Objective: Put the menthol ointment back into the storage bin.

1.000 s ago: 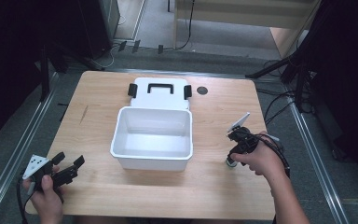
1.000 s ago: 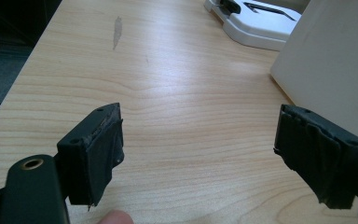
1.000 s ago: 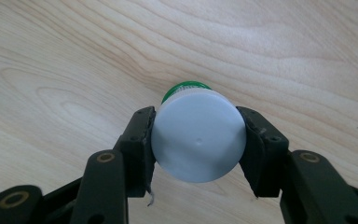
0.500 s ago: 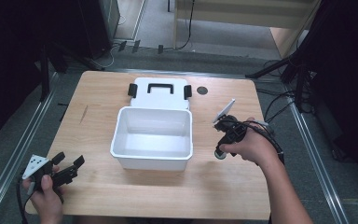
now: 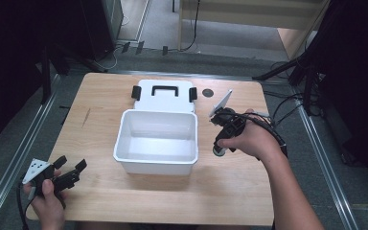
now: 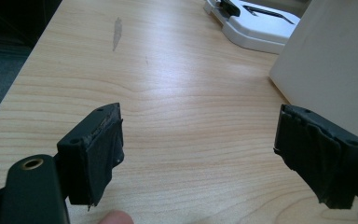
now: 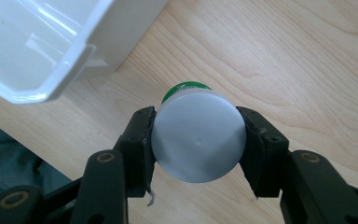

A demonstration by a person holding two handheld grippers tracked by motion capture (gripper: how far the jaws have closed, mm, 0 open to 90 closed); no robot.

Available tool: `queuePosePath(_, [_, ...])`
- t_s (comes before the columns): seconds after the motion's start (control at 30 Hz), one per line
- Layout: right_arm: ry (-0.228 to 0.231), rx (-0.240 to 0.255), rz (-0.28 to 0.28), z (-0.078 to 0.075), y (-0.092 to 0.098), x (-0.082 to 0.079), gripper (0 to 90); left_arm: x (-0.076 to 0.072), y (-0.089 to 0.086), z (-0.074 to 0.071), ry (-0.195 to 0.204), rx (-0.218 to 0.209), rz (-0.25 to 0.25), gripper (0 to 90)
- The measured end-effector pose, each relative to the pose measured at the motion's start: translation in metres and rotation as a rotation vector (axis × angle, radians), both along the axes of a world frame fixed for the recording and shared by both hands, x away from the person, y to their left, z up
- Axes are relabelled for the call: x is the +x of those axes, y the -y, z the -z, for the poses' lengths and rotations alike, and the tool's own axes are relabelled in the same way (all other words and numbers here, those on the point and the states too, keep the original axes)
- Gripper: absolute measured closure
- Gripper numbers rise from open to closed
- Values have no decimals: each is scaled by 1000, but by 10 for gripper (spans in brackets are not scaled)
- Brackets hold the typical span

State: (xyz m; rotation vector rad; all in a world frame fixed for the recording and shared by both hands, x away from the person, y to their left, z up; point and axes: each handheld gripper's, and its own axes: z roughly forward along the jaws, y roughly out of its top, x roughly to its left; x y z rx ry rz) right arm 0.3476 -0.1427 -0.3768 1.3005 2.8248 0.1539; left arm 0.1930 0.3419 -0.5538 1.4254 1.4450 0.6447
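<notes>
Right gripper clamped on a capped bottle beside the white bin

The right gripper [image 7: 198,149] pinched the grey-capped bottle [image 7: 196,140] by its cap, long axis running straight away from the camera toward the table [image 7: 307,60], green body below. The right hand [image 5: 249,139] hung it just right of the white bin [image 5: 157,165]. The left gripper [image 6: 200,149] rested near the table's front-left corner, jaws spread and holding nothing.

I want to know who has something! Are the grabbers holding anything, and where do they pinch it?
The right gripper pinches a small green bottle by the sides of its white cap. The left gripper is open and holds nothing.
</notes>
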Motion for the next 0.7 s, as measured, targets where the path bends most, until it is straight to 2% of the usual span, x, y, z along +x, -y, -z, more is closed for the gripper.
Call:
queuePosePath(0.1, [2,-6,-6,-4,-3,1,516,0,0,0,2,-4,-4,160])
queuePosePath(0.27, [13,-12,-16,-22,-12,2,516,0,0,0,0,1,-1,160])
queuePosePath(0.47, [30,11,-21,-41,-23,4,516,0,1,0,2,4,-1,160])
queuePosePath(0.63, [40,7,-43,-53,-33,4,517,0,1,0,3,3,-1,160])
queuePosePath(0.7, [52,15,-53,-60,-43,4,517,0,1,0,3,3,-1,160])
